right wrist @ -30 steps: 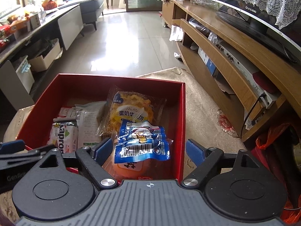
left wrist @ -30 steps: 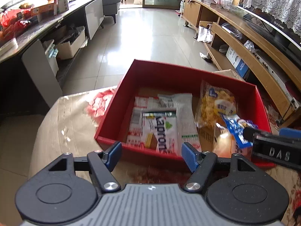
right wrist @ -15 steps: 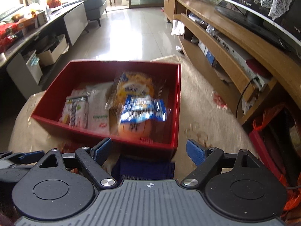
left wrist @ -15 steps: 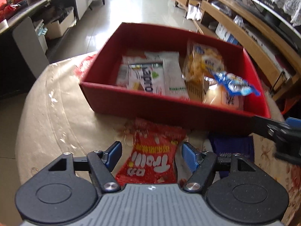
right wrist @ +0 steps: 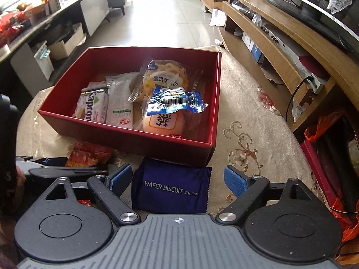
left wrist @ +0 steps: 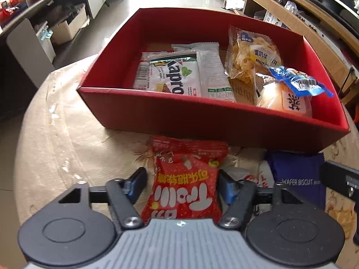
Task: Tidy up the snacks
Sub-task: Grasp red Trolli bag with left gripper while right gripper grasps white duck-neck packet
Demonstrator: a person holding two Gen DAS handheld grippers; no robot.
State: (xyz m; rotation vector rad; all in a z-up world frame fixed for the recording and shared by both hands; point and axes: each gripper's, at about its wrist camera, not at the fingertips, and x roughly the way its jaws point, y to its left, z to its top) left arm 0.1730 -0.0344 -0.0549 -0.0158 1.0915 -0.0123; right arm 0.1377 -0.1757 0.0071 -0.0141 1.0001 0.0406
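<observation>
- Two snack packets lie on the table (left wrist: 56, 139) outside the red box (left wrist: 202, 121), both just at its near wall.
- Left gripper (left wrist: 182, 185): jaws spread, one on each side of the red Trolli bag (left wrist: 186, 179); cannot tell if the pads touch it. Bag lies flat on the cloth, top edge near the box wall.
- Right gripper (right wrist: 177, 180): jaws spread wide around the blue wafer biscuit pack (right wrist: 170, 189), gaps on both sides, not pinching. Pack flat on the table, far edge tucked against the box's near wall.
- In the left wrist view the wafer pack sits just right of the Trolli bag, and part of the right gripper shows at the right edge.
- Inside the box: white Kapron wafer pack (left wrist: 170, 76) on the left, a white bar wrapper (left wrist: 213, 71) beside it, a clear bag of yellow waffle snack (left wrist: 251, 56) further back right, and an orange-white jelly pack (left wrist: 285, 98) at front right with a blue wrapper (left wrist: 298, 80) lying on top of it.
- Table covered in beige floral cloth under clear plastic.
- Wooden TV unit (right wrist: 291, 35) to the right, tiled floor (right wrist: 168, 20) behind.
</observation>
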